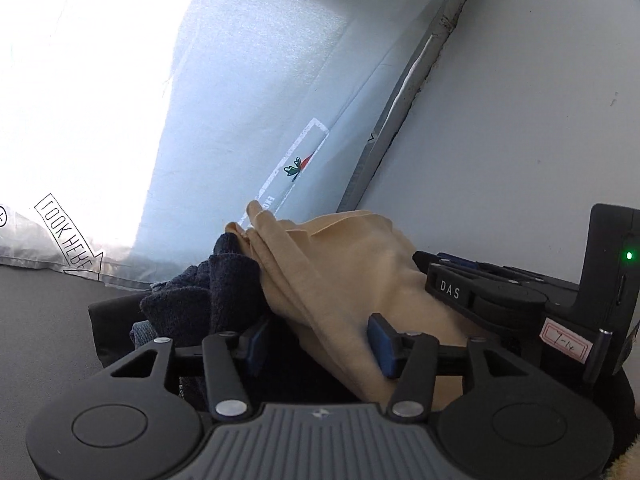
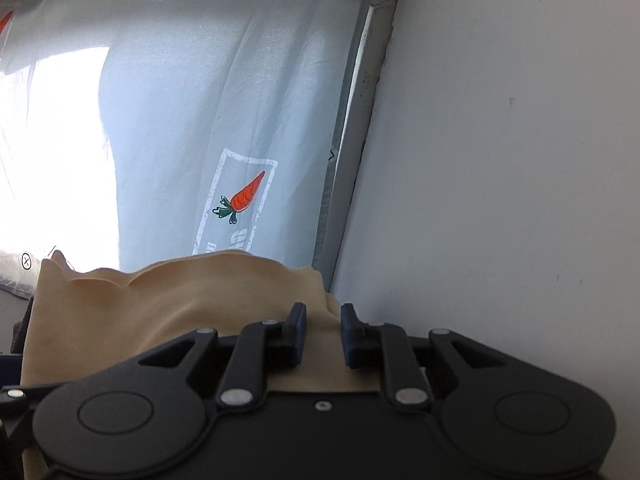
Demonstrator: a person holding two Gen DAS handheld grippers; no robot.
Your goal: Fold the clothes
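- Our left gripper (image 1: 320, 340) is spread wide, gripping nothing; the tan cloth (image 1: 340, 272) could slump onto the dark clothes (image 1: 208, 288).
- Our right gripper (image 2: 323, 334) stands partly parted over cloth; whether it pinches any, we cannot tell.

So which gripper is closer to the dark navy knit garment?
Left. The left gripper is open right beside the dark navy knit garment, with the tan cloth between its fingers. The right gripper, also open, sits over the tan cloth, farther away.
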